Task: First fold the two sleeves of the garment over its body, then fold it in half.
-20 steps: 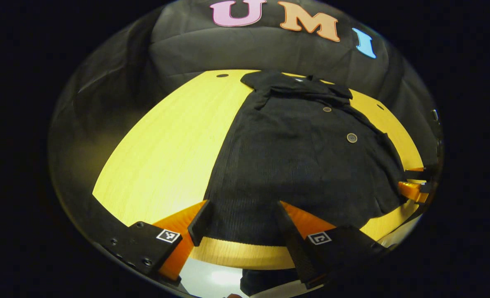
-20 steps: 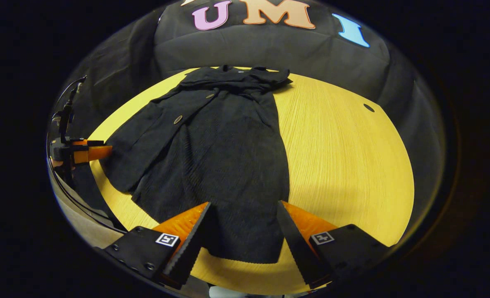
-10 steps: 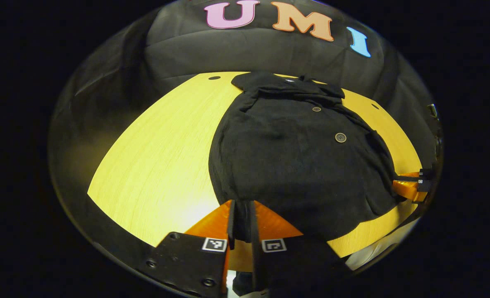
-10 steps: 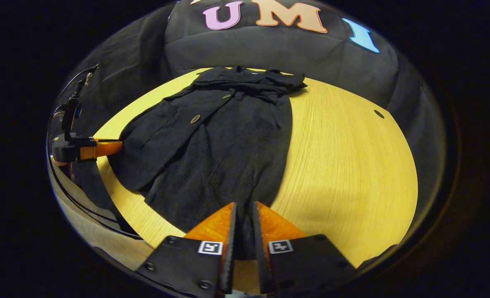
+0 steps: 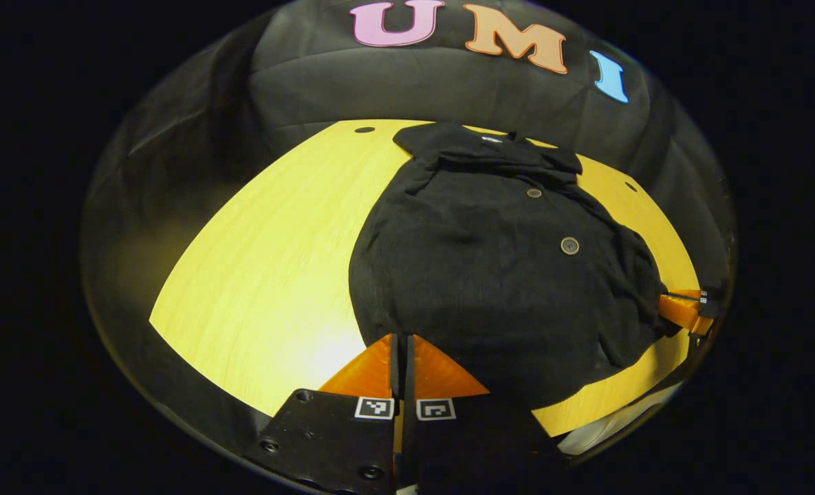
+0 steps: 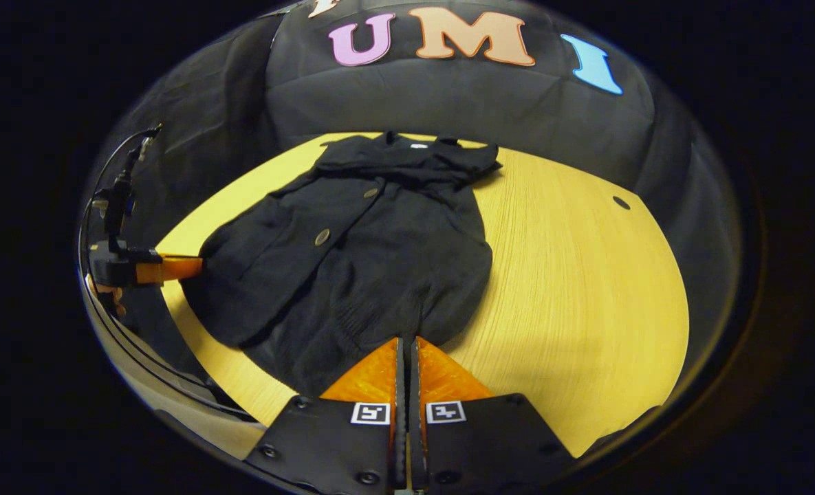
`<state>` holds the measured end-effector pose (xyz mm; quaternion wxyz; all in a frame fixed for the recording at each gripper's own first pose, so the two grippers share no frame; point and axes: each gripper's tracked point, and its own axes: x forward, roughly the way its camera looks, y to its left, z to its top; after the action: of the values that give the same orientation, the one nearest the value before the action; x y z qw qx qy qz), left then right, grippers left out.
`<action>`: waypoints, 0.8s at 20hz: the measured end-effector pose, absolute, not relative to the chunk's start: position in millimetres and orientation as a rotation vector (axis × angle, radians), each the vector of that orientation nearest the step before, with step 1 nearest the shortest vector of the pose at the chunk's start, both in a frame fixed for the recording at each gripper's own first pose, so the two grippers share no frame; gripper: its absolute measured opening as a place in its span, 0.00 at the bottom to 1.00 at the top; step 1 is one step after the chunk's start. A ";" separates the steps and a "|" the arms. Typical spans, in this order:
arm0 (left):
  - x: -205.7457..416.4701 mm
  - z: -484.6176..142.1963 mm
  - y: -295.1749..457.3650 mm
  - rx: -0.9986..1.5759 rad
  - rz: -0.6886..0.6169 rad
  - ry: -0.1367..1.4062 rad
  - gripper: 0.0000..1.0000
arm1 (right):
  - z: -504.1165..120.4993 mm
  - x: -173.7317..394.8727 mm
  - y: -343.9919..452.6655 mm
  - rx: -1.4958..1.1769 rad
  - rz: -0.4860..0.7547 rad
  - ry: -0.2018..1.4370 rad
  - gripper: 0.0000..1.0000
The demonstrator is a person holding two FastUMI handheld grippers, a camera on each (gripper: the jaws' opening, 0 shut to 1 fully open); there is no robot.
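A black buttoned garment (image 5: 490, 261) lies on the yellow table (image 5: 263, 261), collar at the far end, with its sleeves lying over its body. My left gripper (image 5: 401, 337) is shut on the near hem at one corner. Across the same hem, at the right edge of that view, the right gripper (image 5: 682, 309) also pinches the cloth. In the right gripper view the garment (image 6: 366, 254) spreads ahead and my right gripper (image 6: 407, 338) is shut on its hem. The left gripper (image 6: 173, 267) holds the far-left hem corner. The hem is raised and bunched between both.
Bare yellow table (image 6: 572, 275) lies on the right of the garment in the right gripper view, with a small hole (image 6: 621, 203) near its far edge. Another hole (image 5: 364, 129) sits at the far left. A cable (image 6: 122, 185) rises behind the left gripper.
Both grippers went from open around the hem to shut on it. The hem has since lifted off the table and bunched up, drawing slightly toward the collar.
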<state>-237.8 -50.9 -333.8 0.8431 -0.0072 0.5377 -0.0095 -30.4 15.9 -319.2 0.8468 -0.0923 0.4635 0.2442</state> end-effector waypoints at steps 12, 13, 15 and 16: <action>-52.5 -304.2 -72.2 -0.056 -0.131 0.842 0.00 | -246.0 125.0 54.9 -0.230 0.537 0.712 0.05; -35.2 -300.2 -74.7 -0.066 -0.141 0.817 0.00 | -240.8 137.0 54.7 -0.242 0.528 0.696 0.05; 1.5 -290.3 -80.2 -0.082 -0.158 0.754 0.00 | -231.4 170.7 56.2 -0.298 0.502 0.649 0.05; 22.8 -286.6 -80.6 -0.081 -0.158 0.713 0.00 | -226.6 186.9 60.8 -0.320 0.494 0.624 0.05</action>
<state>22.8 -80.6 -286.6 0.9332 -0.0397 0.3488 -0.0770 186.9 60.8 -226.6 0.9095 -0.1549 0.3025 0.2394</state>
